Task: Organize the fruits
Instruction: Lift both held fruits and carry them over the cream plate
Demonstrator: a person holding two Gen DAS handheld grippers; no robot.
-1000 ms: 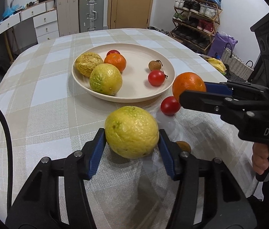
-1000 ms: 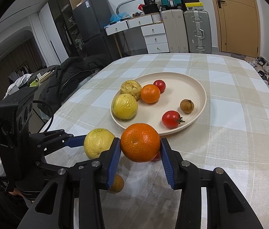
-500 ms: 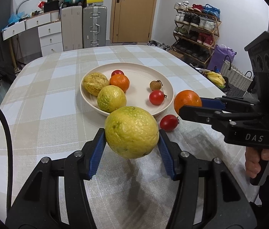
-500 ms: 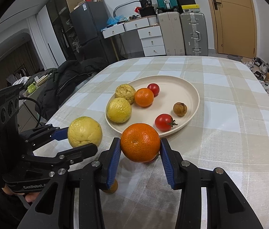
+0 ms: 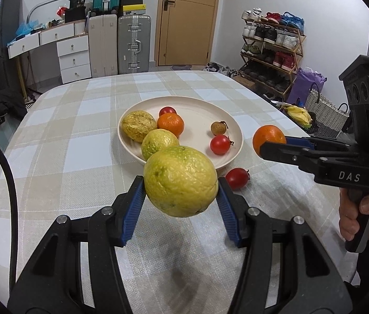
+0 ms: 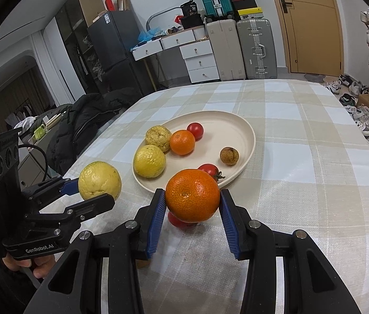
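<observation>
Left claw clamped on big yellow citrus, held above counter. Right claw clamped on orange, also lifted. Below: loose red tomato on counter. Beyond: plate with six fruits.

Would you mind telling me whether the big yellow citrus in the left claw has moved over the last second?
Yes. The yellow citrus has risen: it was beside the red tomato lying on the tablecloth, and now hangs above it.

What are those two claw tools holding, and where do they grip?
Left gripper clamps a yellow-green citrus fruit by its sides; right gripper clamps an orange by its sides.
</observation>
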